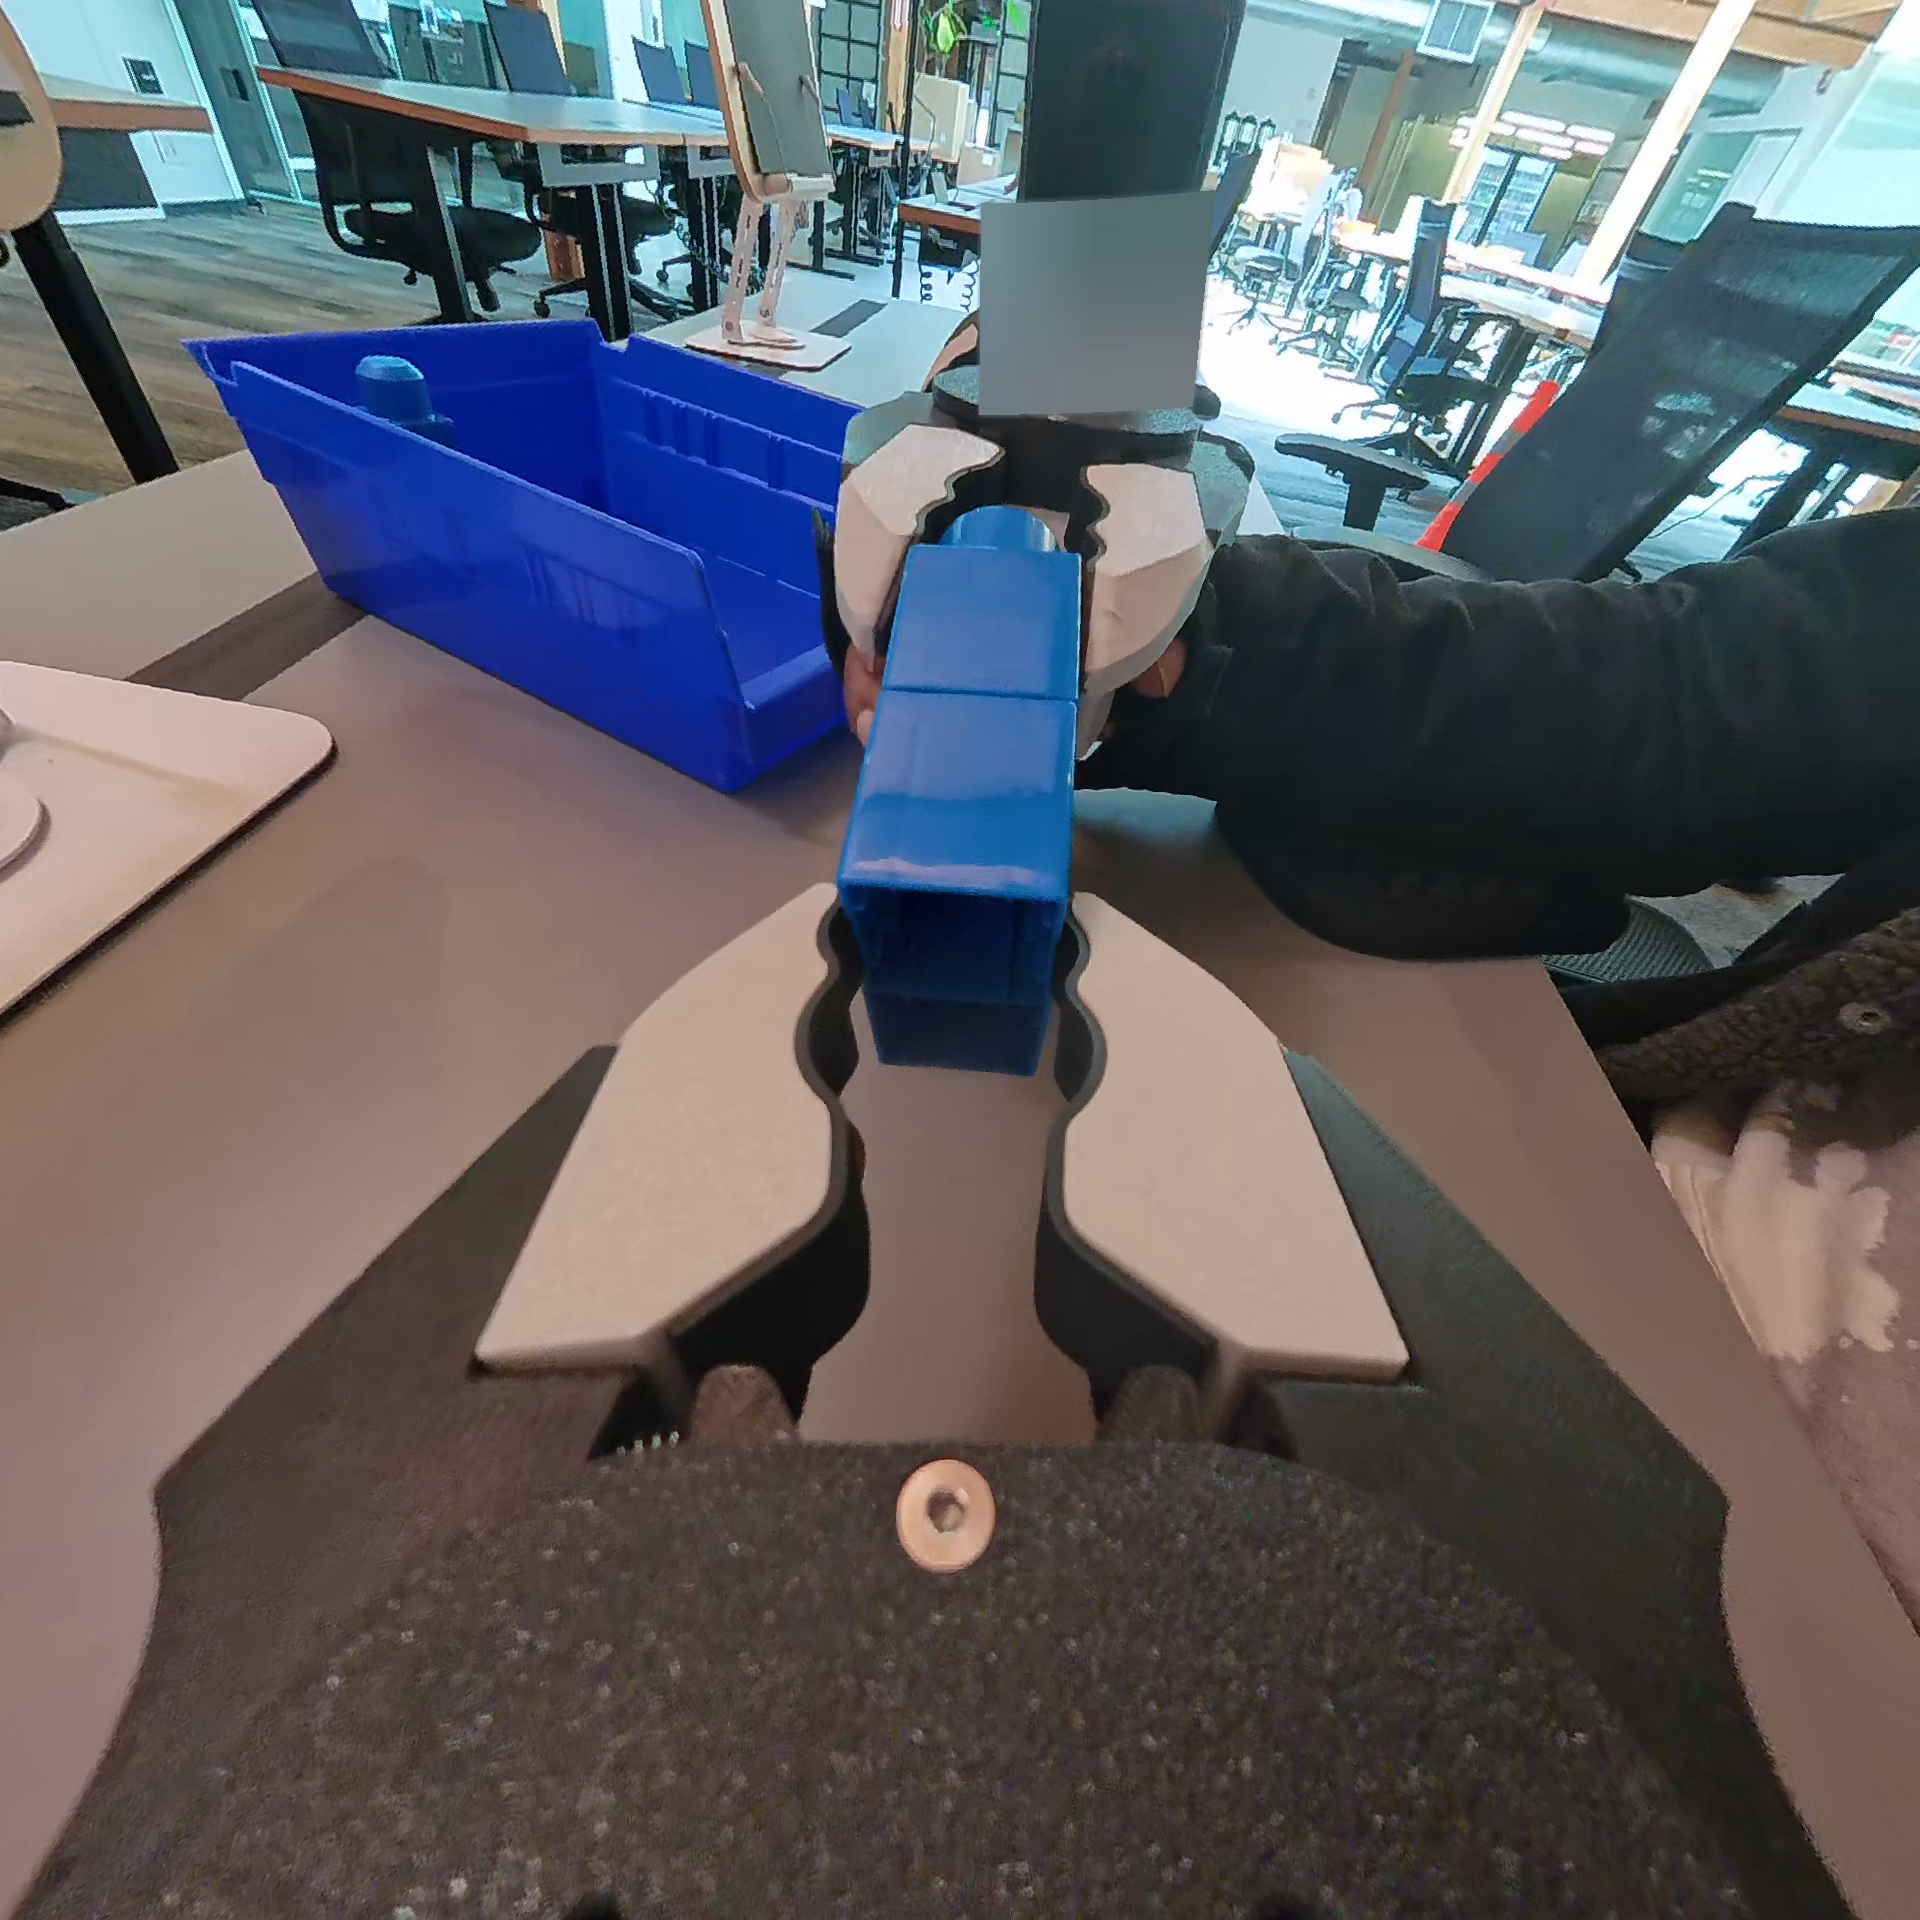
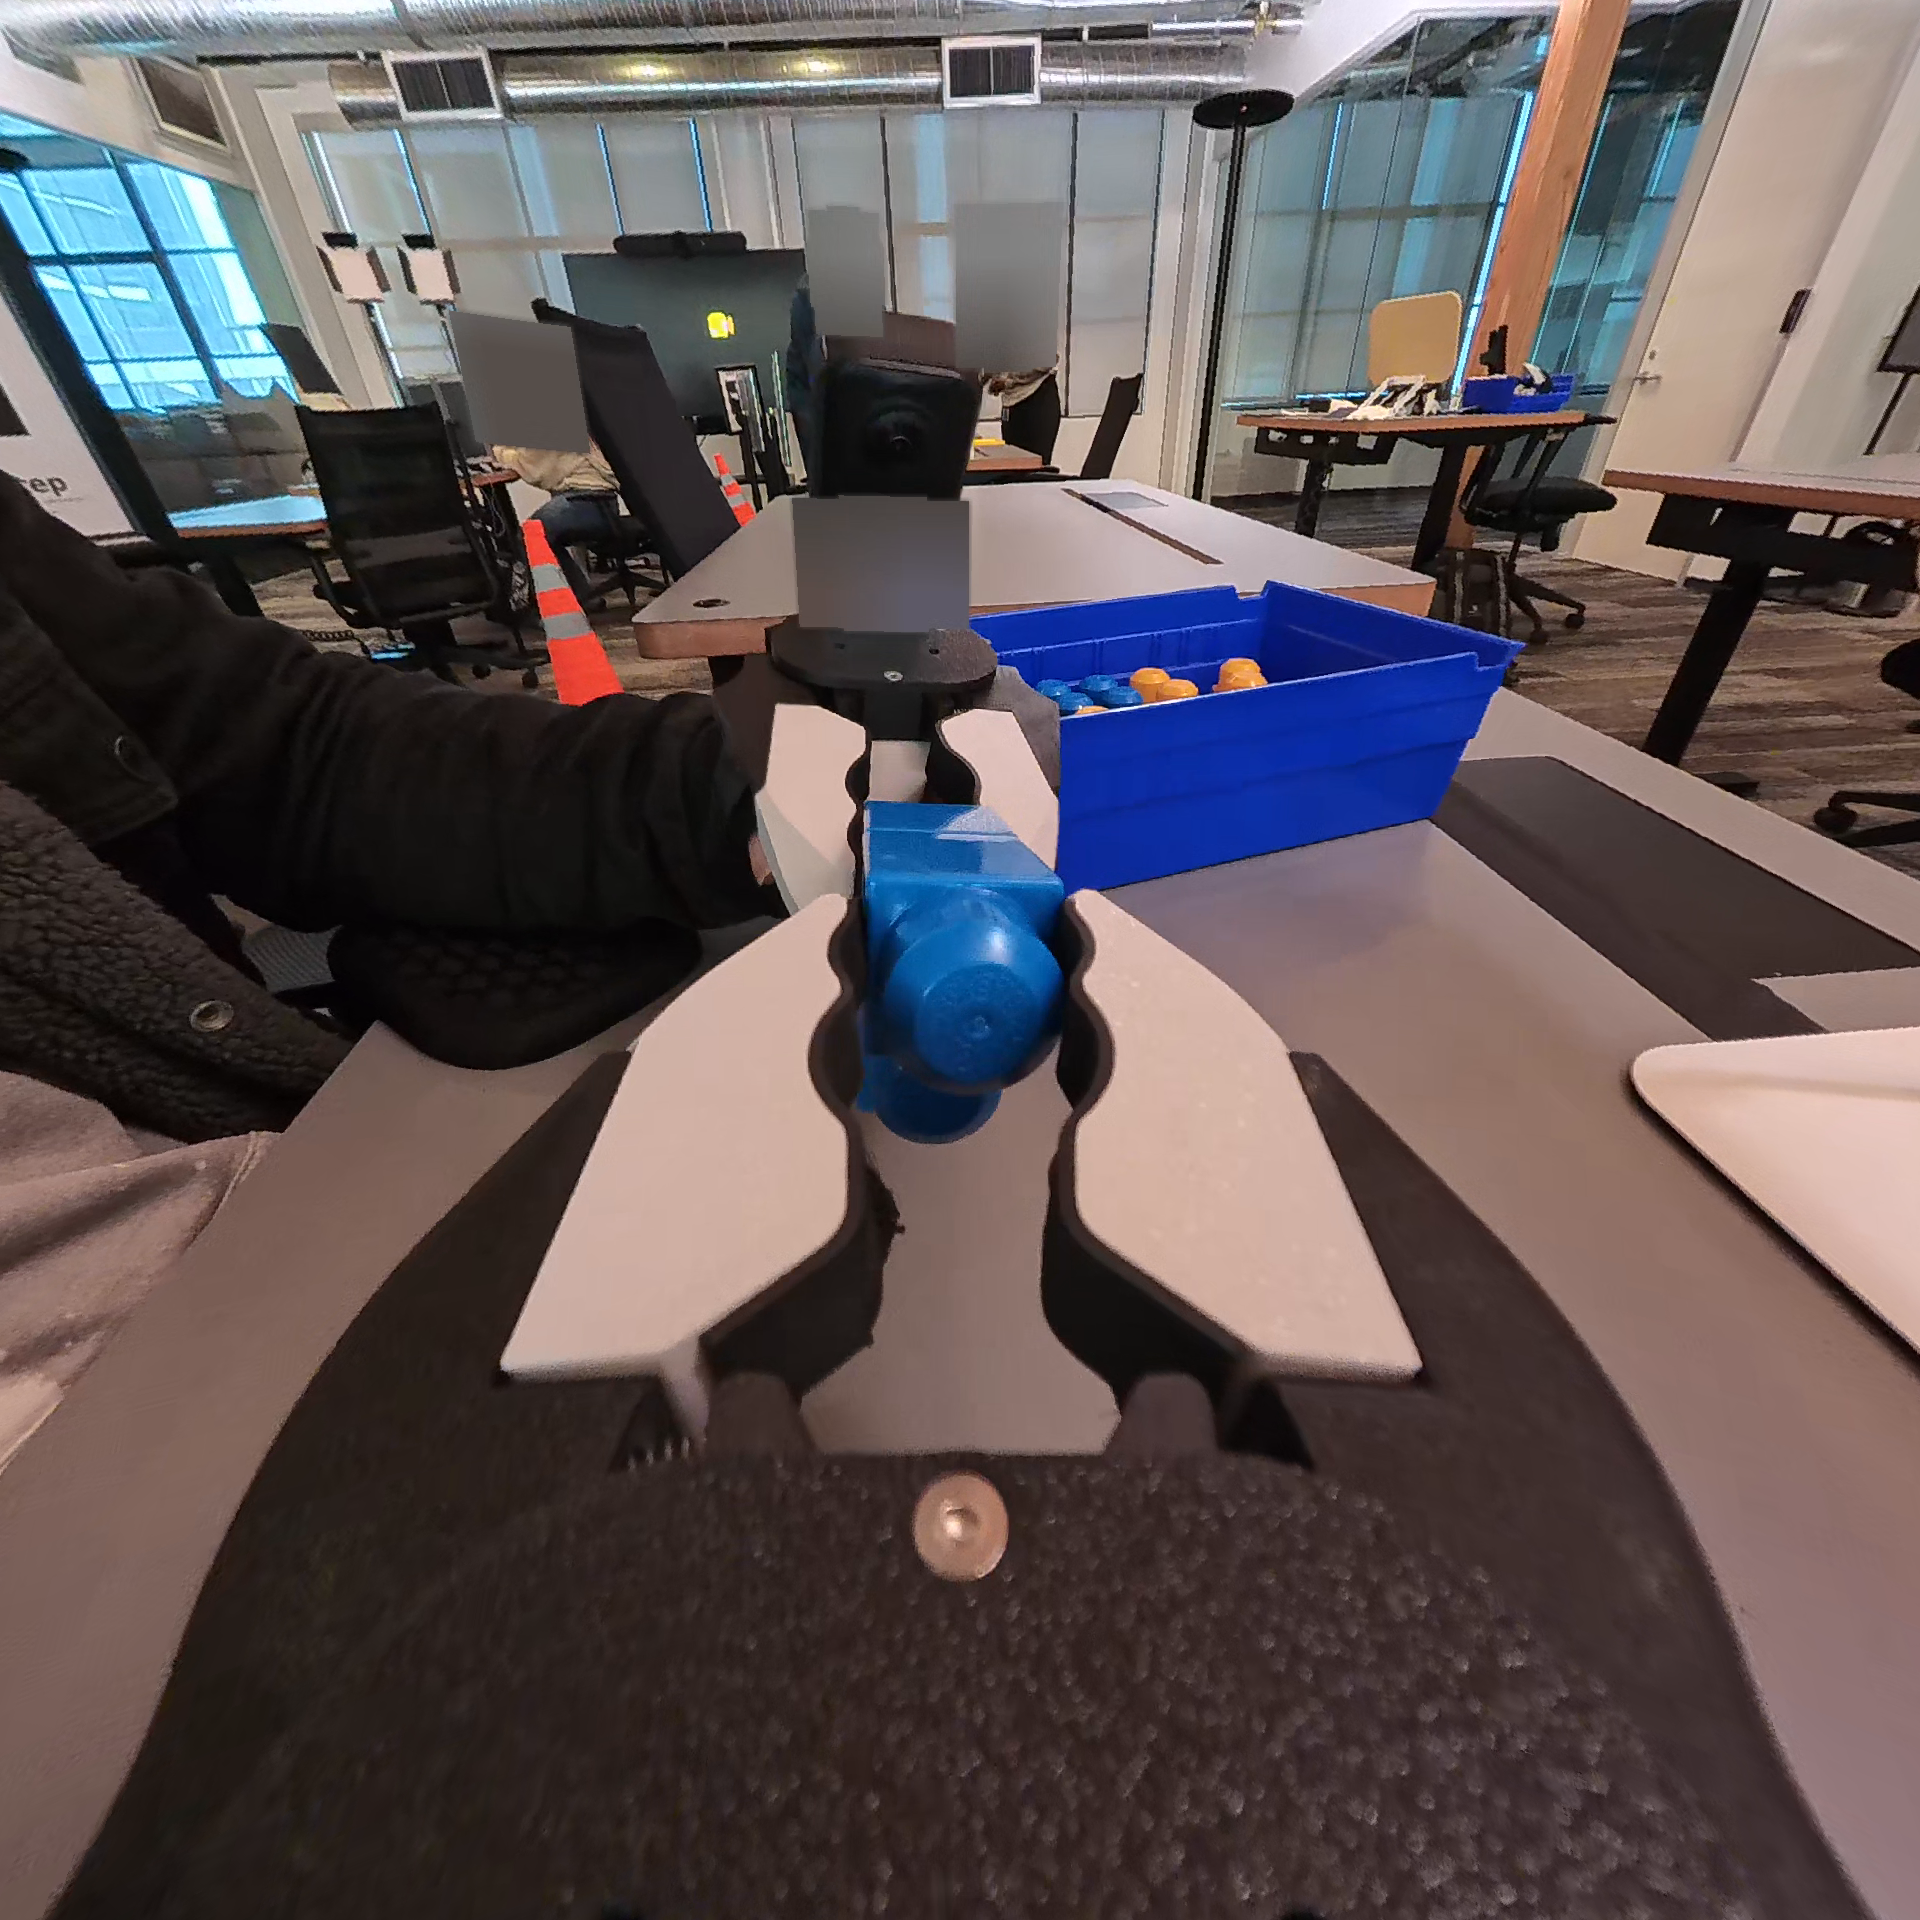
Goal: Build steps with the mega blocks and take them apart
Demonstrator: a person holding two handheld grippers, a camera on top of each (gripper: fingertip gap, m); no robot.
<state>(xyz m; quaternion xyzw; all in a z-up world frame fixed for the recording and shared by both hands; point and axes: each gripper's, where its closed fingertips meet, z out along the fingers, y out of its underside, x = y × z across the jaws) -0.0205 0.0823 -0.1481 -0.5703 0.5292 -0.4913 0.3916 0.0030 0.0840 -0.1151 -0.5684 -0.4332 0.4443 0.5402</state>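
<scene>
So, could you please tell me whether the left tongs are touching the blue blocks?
Touching. The left wrist view shows the left tongs shut on the open end of the joined blue blocks, both fingers pressed against its sides.

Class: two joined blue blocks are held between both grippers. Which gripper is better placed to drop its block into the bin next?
Probably the left gripper. The blue bin lies just beside it, with the bin's low open end nearby, while the right gripper would have to reach past it. Both grip the joined blue blocks.
</scene>
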